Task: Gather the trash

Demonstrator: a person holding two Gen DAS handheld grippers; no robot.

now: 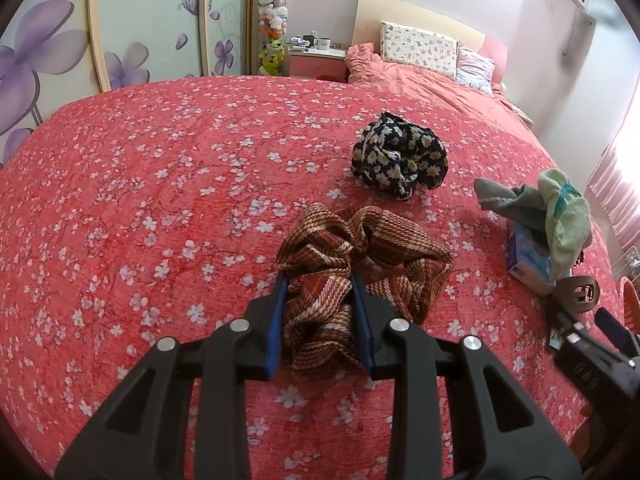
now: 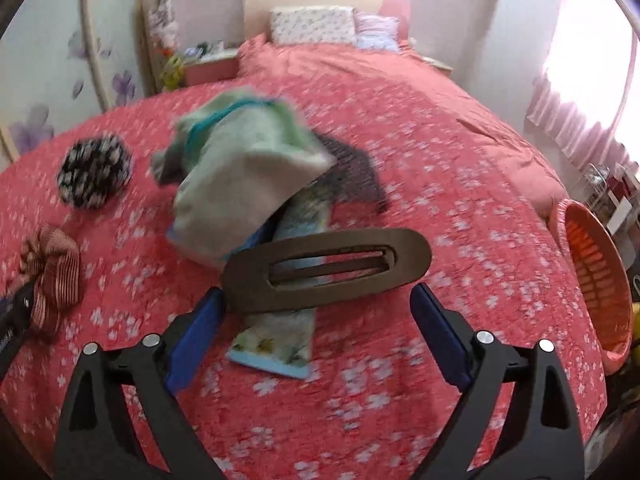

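In the left wrist view, my left gripper is shut on a brown striped scrunchie lying on the red floral bedspread. My right gripper stands open wide. A brown oval hair clip lies across just ahead of its fingertips, over a tissue pack; its left end is close to the left pad. The picture is blurred, and I see no pad pressing on the clip. A green sock and a grey sock rest on the far part of the pack.
A black daisy-print scrunchie lies farther up the bed. An orange basket stands at the bed's right edge. Pillows and a headboard are at the far end, a nightstand beside them, and a flowered wardrobe on the left.
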